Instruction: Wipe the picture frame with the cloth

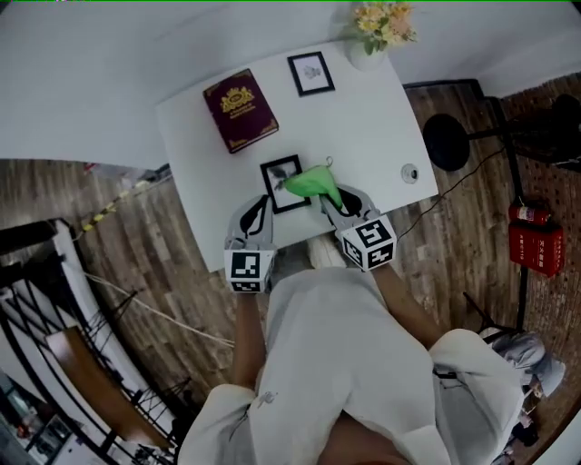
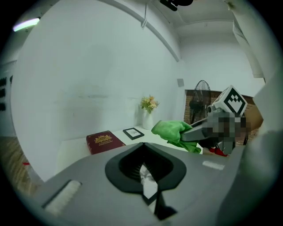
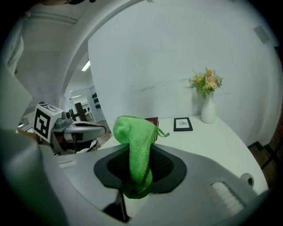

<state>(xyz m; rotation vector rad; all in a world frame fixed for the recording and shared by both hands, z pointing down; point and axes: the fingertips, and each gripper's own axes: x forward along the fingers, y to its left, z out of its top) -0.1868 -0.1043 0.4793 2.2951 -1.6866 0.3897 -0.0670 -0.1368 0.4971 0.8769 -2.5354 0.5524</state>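
1. The picture frame [image 1: 277, 177] is at the near edge of the white table [image 1: 363, 127], right in front of the person and between the two grippers.
2. The left gripper [image 1: 261, 207] has its jaws pressed nearly together on the near left corner of the picture frame. In the left gripper view, a strip of the pale picture and its black edge shows in the narrow slot between them.
3. The right gripper [image 1: 329, 198] pinches the green cloth [image 1: 311, 183]. In the right gripper view, the cloth rises out of the jaws in a folded bundle, with a small loop sticking out at its side.
4. From the head view, the cloth covers the right side of the picture frame, just beyond the right gripper's tips. No view shows for sure whether it presses on the frame.
5. The two grippers are close together and angled in toward the frame, left on its left and right on its right.
6. Farther back on the table are a dark red book [image 1: 241, 110] and a second, smaller frame [image 1: 311, 73], lying flat and well apart from the grippers.
7. A white vase [image 1: 365, 58] stands at the far right corner, holding a bunch of yellow and pink flowers [image 1: 385, 23].
8. A small round object [image 1: 410, 173] sits near the table's right edge.
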